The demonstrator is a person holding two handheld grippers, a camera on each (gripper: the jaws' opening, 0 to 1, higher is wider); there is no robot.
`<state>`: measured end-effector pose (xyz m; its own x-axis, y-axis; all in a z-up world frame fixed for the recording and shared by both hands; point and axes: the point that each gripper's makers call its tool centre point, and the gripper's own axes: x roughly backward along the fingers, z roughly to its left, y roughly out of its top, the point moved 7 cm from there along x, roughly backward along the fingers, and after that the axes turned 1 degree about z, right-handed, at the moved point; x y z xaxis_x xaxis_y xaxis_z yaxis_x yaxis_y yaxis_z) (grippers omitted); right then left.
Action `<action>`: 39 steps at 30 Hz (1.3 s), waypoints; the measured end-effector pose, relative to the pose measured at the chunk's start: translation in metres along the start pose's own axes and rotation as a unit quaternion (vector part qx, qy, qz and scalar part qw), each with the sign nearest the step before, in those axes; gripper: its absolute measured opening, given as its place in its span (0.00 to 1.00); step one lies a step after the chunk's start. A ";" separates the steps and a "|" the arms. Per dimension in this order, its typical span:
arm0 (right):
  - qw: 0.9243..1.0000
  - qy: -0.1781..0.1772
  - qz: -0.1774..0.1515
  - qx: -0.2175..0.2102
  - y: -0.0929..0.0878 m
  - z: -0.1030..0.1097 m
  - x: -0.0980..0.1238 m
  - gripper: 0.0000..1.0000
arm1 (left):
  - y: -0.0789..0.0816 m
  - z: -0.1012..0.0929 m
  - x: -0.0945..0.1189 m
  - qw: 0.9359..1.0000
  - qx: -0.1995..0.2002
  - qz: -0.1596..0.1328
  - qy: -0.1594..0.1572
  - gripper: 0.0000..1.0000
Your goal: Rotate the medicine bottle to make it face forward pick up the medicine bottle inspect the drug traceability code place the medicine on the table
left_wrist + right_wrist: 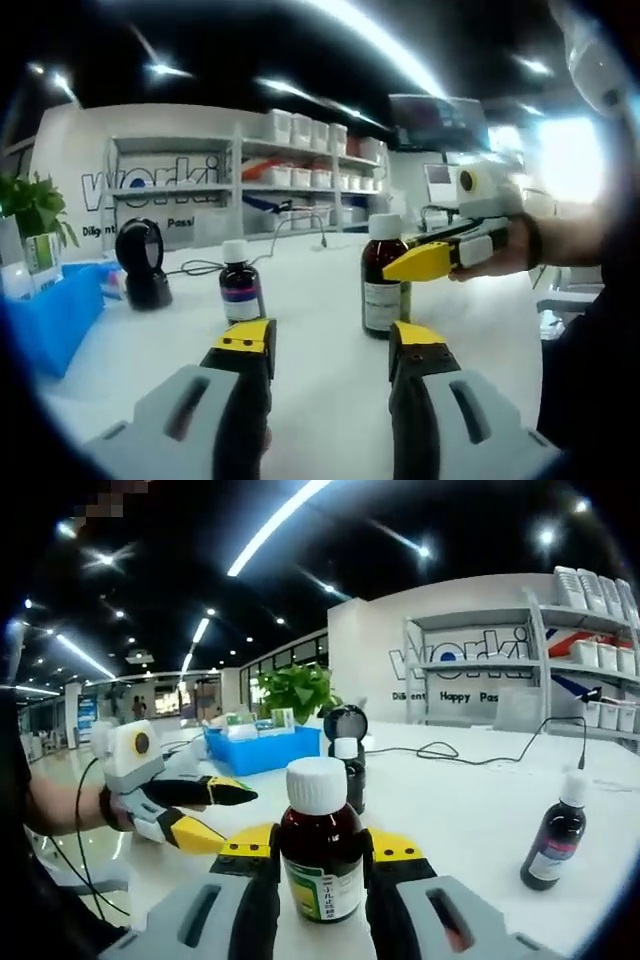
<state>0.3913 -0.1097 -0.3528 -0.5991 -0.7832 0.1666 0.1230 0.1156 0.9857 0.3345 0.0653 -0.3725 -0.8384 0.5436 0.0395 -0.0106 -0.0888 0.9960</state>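
A brown medicine bottle point(320, 865) with a white cap and a green-edged label stands on the white table point(460, 790). My right gripper point(322, 845) is shut on it, one yellow-tipped jaw pressed against each side. In the left gripper view the same bottle point(383, 285) stands right of centre, with the right gripper point(440, 258) reaching in from the right at its shoulder. My left gripper point(329, 340) is open and holds nothing, a short way in front of the bottle. It shows again as the left gripper point(235, 820) in a person's hand.
A smaller dark bottle point(240, 285) stands to the left, near a black scanner stand point(140, 265) and its cable. A blue bin point(55, 320) and a plant point(35, 205) sit at the far left. Another small bottle point(555, 840) stands on the right. Shelves with white boxes point(300, 150) line the back wall.
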 end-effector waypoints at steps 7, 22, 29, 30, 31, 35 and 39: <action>0.999 -0.045 -0.003 -0.003 0.001 0.008 0.000 0.28 | -0.004 -0.002 -0.003 1.000 0.004 0.015 -0.003 0.39; 0.996 -0.089 -0.004 0.003 0.002 0.013 -0.002 0.28 | 0.003 0.001 0.000 0.999 -0.040 -0.015 0.010 0.32; 0.997 -0.073 -0.006 -0.012 0.001 0.010 -0.002 0.29 | 0.001 0.002 0.001 1.000 -0.013 -0.012 0.006 0.32; 0.998 -0.064 -0.011 -0.014 0.002 0.009 -0.002 0.29 | 0.001 0.002 0.001 1.000 -0.009 -0.012 0.005 0.32; 0.998 -0.052 -0.021 -0.013 0.003 0.009 -0.001 0.31 | 0.001 0.002 0.001 1.000 -0.005 -0.013 0.003 0.32; 0.999 -0.013 -0.034 -0.008 0.008 0.007 0.004 0.41 | 0.002 0.005 0.002 1.000 0.016 -0.016 0.001 0.32; 0.998 0.041 -0.040 0.010 0.013 0.000 0.009 0.43 | 0.002 0.004 0.002 1.000 0.023 -0.017 -0.002 0.32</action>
<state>0.3873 -0.1157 -0.3389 -0.5395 -0.8377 0.0856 0.0605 0.0629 0.9962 0.3351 0.0697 -0.3698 -0.8354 0.5496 0.0055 -0.0138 -0.0311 0.9994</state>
